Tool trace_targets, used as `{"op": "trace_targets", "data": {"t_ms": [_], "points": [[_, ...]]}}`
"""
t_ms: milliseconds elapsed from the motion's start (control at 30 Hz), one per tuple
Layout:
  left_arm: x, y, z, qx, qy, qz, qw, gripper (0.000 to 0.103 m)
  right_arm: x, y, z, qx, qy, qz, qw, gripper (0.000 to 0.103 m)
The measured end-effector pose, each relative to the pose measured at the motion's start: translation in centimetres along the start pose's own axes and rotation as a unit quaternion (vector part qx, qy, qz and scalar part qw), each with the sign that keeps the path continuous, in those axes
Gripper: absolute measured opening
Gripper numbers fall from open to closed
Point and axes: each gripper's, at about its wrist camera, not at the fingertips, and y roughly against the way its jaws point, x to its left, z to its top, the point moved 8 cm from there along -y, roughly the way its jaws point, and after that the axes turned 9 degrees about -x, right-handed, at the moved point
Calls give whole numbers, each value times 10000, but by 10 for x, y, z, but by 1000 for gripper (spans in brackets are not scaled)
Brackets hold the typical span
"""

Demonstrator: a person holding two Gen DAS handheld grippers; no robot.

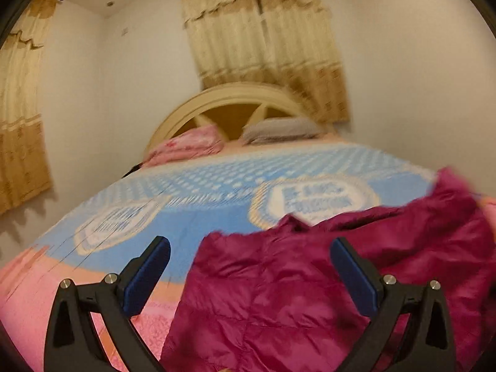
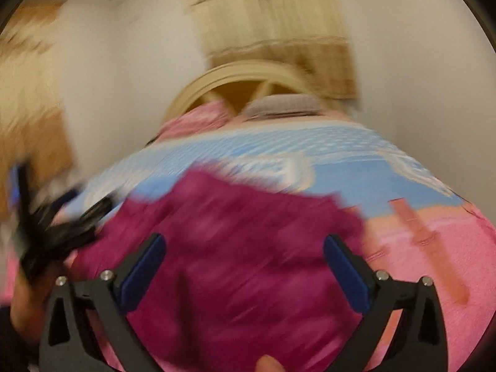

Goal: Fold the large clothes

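Note:
A magenta quilted jacket (image 1: 310,294) lies spread on the near end of the bed (image 1: 217,192), rumpled toward the right. My left gripper (image 1: 249,248) is open above its left part, blue pads wide apart and nothing pressed between them. In the blurred right wrist view the same jacket (image 2: 235,248) fills the middle, and my right gripper (image 2: 243,245) stands open over it. The left gripper (image 2: 46,226) shows there as a dark blur at the far left, over the jacket's left edge.
The bed has a blue and white patterned cover with a pink border (image 1: 37,297). A pink pillow (image 1: 189,144) and a grey pillow (image 1: 279,130) lie by the arched headboard (image 1: 235,99). Curtains (image 1: 263,46) hang behind; white walls flank the bed.

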Motion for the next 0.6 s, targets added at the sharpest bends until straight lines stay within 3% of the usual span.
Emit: {"op": "trace_targets", "data": {"t_ms": [67,133,333,467,533,600], "points": [[9,-18,-1,87,115,343,9993,102,15,-18,-20,204,569,-212,9979,103],[15,-31,0,163,269,471,9984,102,2,-41,-21,204,726,-617,9952,102],[24,-58,2,336,611,522,9962,102,-51,-99,-7,636,494,-1261,9887,99],[34,-54,4,331,767,356,9959,102,-66,-95,4,602,181,-1251,9901,99],[40,-56,10,466,615,222,9968,102,-76,-86,6,573,-78,-1254,9904,99],[47,-58,13,698,777,-391,9938,102,-91,-86,3,786,-631,-949,9904,99]]}}
